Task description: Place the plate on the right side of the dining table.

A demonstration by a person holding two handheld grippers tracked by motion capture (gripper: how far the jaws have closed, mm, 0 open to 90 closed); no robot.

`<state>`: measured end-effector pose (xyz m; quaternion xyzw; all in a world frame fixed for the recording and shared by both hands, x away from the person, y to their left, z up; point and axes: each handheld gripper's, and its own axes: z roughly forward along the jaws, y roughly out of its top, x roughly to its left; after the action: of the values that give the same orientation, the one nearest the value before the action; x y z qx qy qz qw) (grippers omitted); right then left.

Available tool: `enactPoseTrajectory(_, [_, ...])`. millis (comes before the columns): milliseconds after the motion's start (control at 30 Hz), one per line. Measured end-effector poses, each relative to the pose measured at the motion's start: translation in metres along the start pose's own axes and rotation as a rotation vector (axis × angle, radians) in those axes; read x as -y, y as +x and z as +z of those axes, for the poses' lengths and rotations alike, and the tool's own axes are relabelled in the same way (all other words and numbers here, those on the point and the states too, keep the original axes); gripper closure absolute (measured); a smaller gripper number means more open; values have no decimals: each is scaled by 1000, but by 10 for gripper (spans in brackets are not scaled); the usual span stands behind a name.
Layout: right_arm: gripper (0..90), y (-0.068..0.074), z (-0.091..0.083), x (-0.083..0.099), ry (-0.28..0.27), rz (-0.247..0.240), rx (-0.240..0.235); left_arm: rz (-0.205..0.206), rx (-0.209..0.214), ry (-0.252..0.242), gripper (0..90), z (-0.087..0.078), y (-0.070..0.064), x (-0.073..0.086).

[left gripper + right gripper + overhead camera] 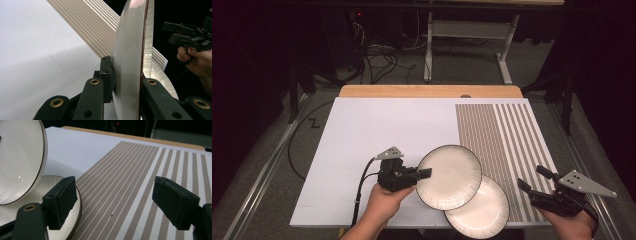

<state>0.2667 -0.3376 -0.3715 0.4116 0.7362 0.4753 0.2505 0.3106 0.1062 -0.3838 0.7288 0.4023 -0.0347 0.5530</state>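
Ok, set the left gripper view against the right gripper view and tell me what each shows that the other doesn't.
Left gripper view alone: the left gripper shut on the rim of the lifted plate, seen edge-on, and the person's right hand holding the right gripper farther off.

Right gripper view alone: its own jaws standing wide apart with nothing between them, above the striped mat, and the table's wooden far edge.

Both: the lifted plate, the second plate lying beneath it, the striped mat, and the white table cover.

Two white plates point(449, 176) point(484, 206), two tools point(424, 173) point(532, 179), seemingly one striped mat point(504, 135).
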Motion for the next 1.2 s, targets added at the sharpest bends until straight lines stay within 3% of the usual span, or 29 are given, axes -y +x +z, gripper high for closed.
enactPoseTrajectory(233, [143, 1, -4, -1, -34, -8, 7, 77, -21, -73, 787, 0, -5, 3])
enactPoseTrajectory(433, [8, 2, -5, 0, -55, -14, 27, 124, -22, -106, 788, -2, -9, 7])
enactPoseTrajectory(733, [8, 9, 0, 0, -63, -20, 32, 182, -34, -125, 780, -4, -11, 11])
enactPoseTrajectory(1200, [16, 37, 26, -16, -47, -45, -61, 215, -35, -117, 777, -7, -11, 12])
